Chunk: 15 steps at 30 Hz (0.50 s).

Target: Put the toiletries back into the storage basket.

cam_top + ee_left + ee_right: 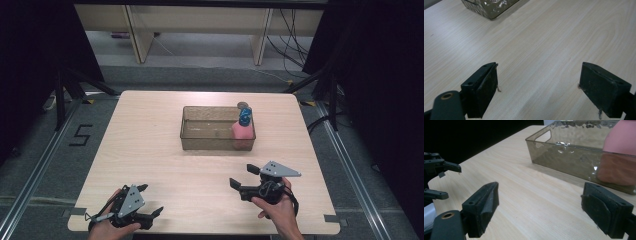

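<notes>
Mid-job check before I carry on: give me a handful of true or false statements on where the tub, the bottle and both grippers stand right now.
1. The pink bottle with a blue cap stands upright inside the smoky see-through plastic tub. True.
2. The bottle is at the tub's left end in the high view. False: it is at the right end.
3. The right gripper holds the bottle. False: its jaws are open with nothing between them, short of the tub.
4. The left gripper is open over bare light wooden table. True.
5. The tub lies on its side. False: it sits upright, open side up.
</notes>
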Available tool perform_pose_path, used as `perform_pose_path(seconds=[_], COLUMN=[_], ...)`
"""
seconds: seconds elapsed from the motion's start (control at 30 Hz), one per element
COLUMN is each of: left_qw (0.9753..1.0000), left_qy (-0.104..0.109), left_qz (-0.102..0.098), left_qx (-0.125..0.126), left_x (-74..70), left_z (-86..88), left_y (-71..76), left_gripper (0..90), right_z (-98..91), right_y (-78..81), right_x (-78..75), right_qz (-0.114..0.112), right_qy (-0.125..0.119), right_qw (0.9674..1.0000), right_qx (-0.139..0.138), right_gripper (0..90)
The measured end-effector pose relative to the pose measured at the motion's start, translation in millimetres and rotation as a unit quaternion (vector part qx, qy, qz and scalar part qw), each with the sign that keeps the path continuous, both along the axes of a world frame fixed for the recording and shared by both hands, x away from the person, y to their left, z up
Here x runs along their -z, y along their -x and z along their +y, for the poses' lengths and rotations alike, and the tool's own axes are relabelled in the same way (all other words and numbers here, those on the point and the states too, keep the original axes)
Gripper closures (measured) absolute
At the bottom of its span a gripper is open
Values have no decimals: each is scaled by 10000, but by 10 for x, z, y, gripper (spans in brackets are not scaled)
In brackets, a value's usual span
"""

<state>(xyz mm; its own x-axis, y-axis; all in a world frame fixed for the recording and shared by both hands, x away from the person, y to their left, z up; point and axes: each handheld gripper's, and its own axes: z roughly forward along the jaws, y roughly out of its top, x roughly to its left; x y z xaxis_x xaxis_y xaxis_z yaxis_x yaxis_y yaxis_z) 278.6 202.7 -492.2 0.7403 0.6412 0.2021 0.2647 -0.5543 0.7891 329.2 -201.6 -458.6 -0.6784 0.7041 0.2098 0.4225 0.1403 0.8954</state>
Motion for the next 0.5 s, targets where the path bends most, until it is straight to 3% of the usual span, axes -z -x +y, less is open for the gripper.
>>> perform_pose_path(seconds=[0.27, 0.3, 0.33, 0.4, 0.47, 0.5], left_qw=[10000, 10000, 10000, 10000, 10000, 10000], left_qy=[41, 10, -8, -16, -5, 5], left_qz=[7, 10, -1, -4, 48, -20], left_qx=[1, 10, -3, 5, 49, -22], left_x=[3, 0, 0, 0, 1, 12], left_z=[-3, 0, 0, 0, 0, -7], left_y=[1, -1, -1, 0, -2, -2], left_gripper=[148, 148, 148, 148, 148, 148], right_z=[6, -2, 17, 16, 5, 7], right_y=[79, 88, 112, 140, 131, 145], right_x=[41, 41, 46, 46, 60, 61], right_qz=[93, 32, 215, 266, 46, 111], right_qy=[-106, -12, -98, -113, -64, -58], right_qw=[9999, 10000, 9997, 9996, 9999, 9998], right_qx=[-89, -44, -47, -76, -118, -130], right_gripper=[155, 155, 155, 155, 155, 155])
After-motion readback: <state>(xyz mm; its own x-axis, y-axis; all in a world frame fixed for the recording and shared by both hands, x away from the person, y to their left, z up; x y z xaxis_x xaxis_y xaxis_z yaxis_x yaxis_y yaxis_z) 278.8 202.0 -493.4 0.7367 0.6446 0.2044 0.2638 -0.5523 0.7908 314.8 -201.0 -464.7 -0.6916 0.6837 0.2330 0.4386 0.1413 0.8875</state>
